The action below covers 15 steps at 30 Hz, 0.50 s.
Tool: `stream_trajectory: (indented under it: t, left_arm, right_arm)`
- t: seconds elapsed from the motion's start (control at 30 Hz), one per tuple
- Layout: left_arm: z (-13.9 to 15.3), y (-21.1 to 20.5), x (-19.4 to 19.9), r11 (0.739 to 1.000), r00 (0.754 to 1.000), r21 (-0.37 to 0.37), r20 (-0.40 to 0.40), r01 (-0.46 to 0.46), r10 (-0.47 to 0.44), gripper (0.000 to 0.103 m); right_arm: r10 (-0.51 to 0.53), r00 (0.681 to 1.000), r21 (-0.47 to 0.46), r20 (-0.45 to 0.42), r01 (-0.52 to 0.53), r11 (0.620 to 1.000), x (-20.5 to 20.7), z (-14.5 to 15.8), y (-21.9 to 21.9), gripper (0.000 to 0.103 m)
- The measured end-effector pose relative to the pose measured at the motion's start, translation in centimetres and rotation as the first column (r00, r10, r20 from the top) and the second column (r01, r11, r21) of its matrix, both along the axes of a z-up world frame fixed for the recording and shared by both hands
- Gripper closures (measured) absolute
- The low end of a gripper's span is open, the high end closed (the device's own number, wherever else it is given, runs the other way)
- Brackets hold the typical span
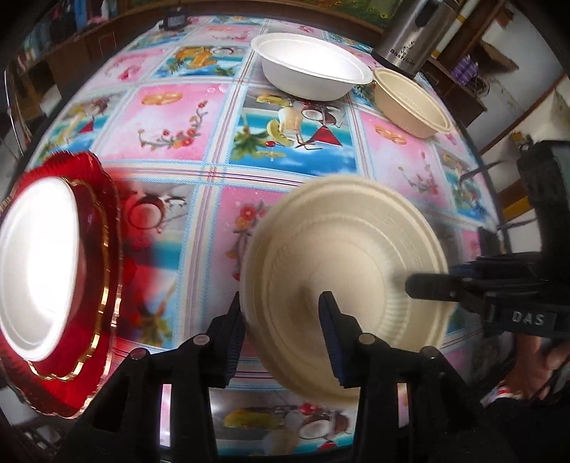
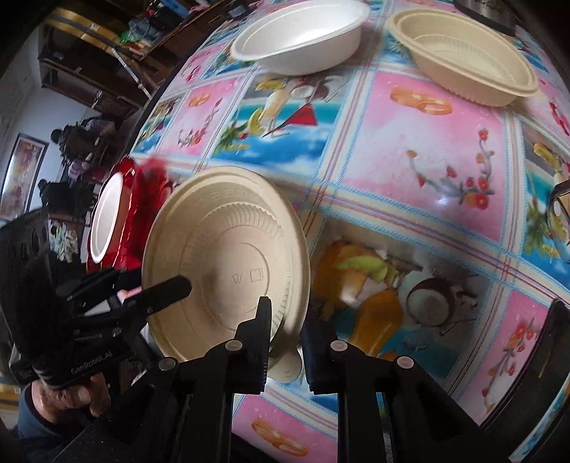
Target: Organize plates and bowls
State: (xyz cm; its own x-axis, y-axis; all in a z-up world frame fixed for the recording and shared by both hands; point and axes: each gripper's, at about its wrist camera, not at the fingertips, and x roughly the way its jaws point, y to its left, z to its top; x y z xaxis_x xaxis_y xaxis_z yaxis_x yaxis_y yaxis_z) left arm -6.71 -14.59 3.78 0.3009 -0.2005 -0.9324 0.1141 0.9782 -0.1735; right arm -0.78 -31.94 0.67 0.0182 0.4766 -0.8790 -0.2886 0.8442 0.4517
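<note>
I have the upturned beige bowl (image 2: pixel 228 263) tilted above the tablecloth (image 2: pixel 427 149), my right gripper (image 2: pixel 285 338) pinched on its rim, my left gripper (image 1: pixel 281 338) straddling the opposite edge, seemingly gripping. It looks light, thin and flexible; rim holds suit it.

Beige plate (image 2: pixel 228 256) held tilted off worktop (image 2: pixel 427 142), rim pinched by right gripper (image 2: pixel 285 334); left gripper (image 2: pixel 156 285) at opposite rim.

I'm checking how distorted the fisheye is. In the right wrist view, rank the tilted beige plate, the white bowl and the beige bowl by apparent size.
1. Tilted beige plate, largest, though nearest the camera.
2. and 3. White bowl and beige bowl look alike; the white bowl is cropped, so no ranking.
</note>
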Motion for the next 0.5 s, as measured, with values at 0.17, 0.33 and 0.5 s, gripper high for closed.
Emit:
stream_trajectory:
  t: [0.17, 0.33, 0.5]
  left_arm:
    - [-0.2, -0.1, -0.6, 0.993, 0.999, 0.112, 0.037, 0.022, -0.026, 0.082]
    - [0.0, -0.1, -1.0, 0.989, 0.998, 0.142, 0.058, 0.031, -0.039, 0.086]
    - [0.2, -0.4, -1.2, 0.985, 0.996, 0.169, 0.076, 0.038, -0.052, 0.086]
  right_arm:
    - [0.02, 1.0, -0.017, 0.019, -0.02, 1.0, -0.5, 0.0, 0.9, 0.086]
    - [0.019, 0.999, -0.023, 0.036, -0.018, 1.0, -0.7, 0.2, 0.7, 0.086]
    - [0.016, 0.999, -0.023, 0.031, -0.016, 1.0, -0.8, 0.0, 0.6, 0.086]
